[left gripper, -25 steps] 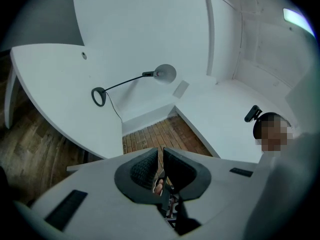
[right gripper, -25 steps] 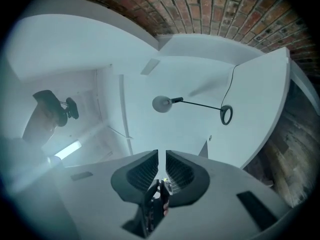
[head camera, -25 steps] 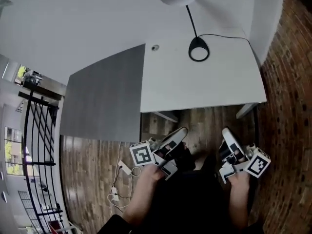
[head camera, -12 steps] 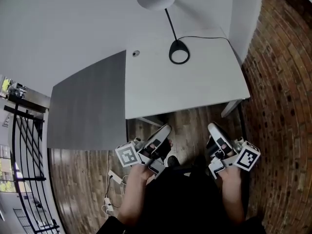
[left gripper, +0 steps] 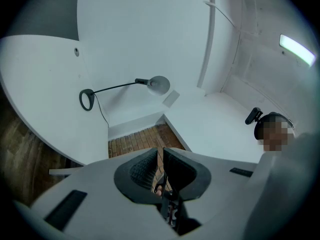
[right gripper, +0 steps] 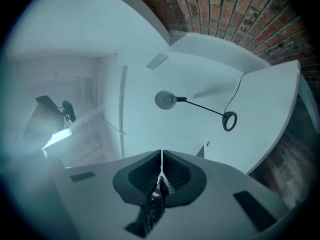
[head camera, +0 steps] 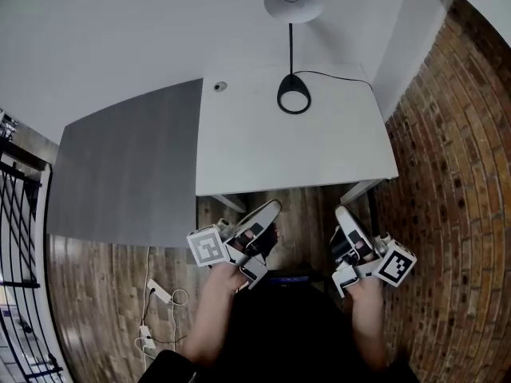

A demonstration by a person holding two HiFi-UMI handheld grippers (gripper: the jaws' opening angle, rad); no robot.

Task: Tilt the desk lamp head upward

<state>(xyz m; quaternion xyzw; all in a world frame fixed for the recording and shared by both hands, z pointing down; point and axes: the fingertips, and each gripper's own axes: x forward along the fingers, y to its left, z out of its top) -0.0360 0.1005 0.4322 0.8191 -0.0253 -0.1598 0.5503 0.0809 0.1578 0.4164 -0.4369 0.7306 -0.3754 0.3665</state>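
The desk lamp stands at the far edge of the white desk (head camera: 295, 146): round grey head (head camera: 294, 0), thin black stem, black ring base (head camera: 293, 94). Both gripper views show it far off, head (left gripper: 159, 84) and base (left gripper: 86, 100), head (right gripper: 164, 100) and base (right gripper: 229, 120). My left gripper (head camera: 270, 209) (left gripper: 159, 151) hangs over the floor just short of the desk's near edge, jaws almost together and empty. My right gripper (head camera: 342, 212) (right gripper: 161, 154) is level with it; its jaws have just been closing and meet on nothing.
The lamp's black cable (head camera: 335, 74) runs off the desk's back right corner. A grey surface (head camera: 128, 174) adjoins the desk on the left. A brick wall (head camera: 447, 174) closes the right side. A power strip (head camera: 158, 292) with cords lies on the wooden floor.
The head view has swung, so the lamp now stands straight ahead at top centre. Both grippers have crept a little toward the desk's near edge and stay below it.
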